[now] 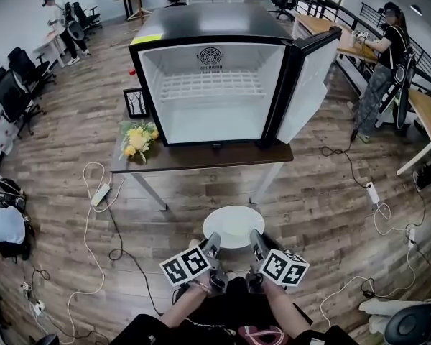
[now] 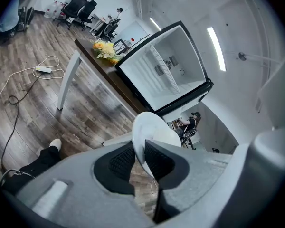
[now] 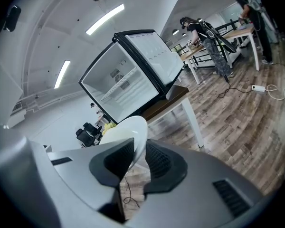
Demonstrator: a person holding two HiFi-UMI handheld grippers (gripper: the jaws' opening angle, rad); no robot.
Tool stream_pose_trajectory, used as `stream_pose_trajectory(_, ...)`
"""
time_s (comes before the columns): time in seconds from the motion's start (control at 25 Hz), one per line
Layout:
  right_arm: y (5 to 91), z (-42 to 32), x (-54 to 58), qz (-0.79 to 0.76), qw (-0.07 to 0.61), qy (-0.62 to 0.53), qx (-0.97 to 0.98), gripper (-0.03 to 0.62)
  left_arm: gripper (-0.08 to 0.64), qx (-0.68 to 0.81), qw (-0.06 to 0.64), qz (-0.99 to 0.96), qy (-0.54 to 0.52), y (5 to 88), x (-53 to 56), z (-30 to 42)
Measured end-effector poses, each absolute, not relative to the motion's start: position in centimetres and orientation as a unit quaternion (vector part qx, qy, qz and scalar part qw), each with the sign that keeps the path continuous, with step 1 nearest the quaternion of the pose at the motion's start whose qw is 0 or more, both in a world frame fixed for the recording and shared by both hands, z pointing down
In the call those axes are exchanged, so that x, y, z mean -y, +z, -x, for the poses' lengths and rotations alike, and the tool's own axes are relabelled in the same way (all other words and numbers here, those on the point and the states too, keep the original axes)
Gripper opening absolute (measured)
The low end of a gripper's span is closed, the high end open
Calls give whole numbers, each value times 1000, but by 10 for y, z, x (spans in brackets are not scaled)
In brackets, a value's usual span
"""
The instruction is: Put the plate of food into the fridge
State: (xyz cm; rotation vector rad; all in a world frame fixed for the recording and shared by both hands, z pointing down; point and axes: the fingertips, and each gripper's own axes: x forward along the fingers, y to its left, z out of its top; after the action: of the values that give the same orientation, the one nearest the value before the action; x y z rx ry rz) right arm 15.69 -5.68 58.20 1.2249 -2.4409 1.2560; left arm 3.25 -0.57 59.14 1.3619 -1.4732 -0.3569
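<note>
A white plate point(image 1: 233, 225) hangs level over the wood floor, a short way in front of the table point(image 1: 201, 157). No food shows on its top. My left gripper point(image 1: 214, 244) is shut on the plate's near left rim and my right gripper point(image 1: 255, 241) is shut on its near right rim. The plate's edge point(image 2: 154, 132) sits between the pads in the left gripper view, and the plate point(image 3: 128, 129) does likewise in the right gripper view. The black fridge point(image 1: 212, 92) stands on the table with its door point(image 1: 309, 85) swung open to the right, showing a white inside and one wire shelf point(image 1: 212, 85).
Yellow flowers point(image 1: 138, 139) and a small picture frame point(image 1: 136, 103) sit on the table left of the fridge. A power strip point(image 1: 100, 192) and cables lie on the floor at left, more cables at right. A person point(image 1: 384, 63) stands by desks at right.
</note>
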Motion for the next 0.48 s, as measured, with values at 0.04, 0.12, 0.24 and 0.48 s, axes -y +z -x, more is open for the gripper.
stream_pose_trajectory(0.04, 583, -155, 60, -408, 68, 417, 809, 84, 66, 615, 524, -571, -147, 591, 10, -30)
stream_pose_trajectory(0.12, 583, -151, 67, -411, 67, 418, 807, 84, 66, 611, 527, -572, -145, 593, 18, -26)
stream_pose_trajectory(0.24, 582, -146, 79, -418, 61, 422, 803, 84, 66, 601, 542, -567, -152, 594, 32, -20)
stream_pose_trajectory(0.48, 579, -129, 107, -428, 53, 421, 798, 84, 66, 596, 531, -587, -138, 588, 65, -1)
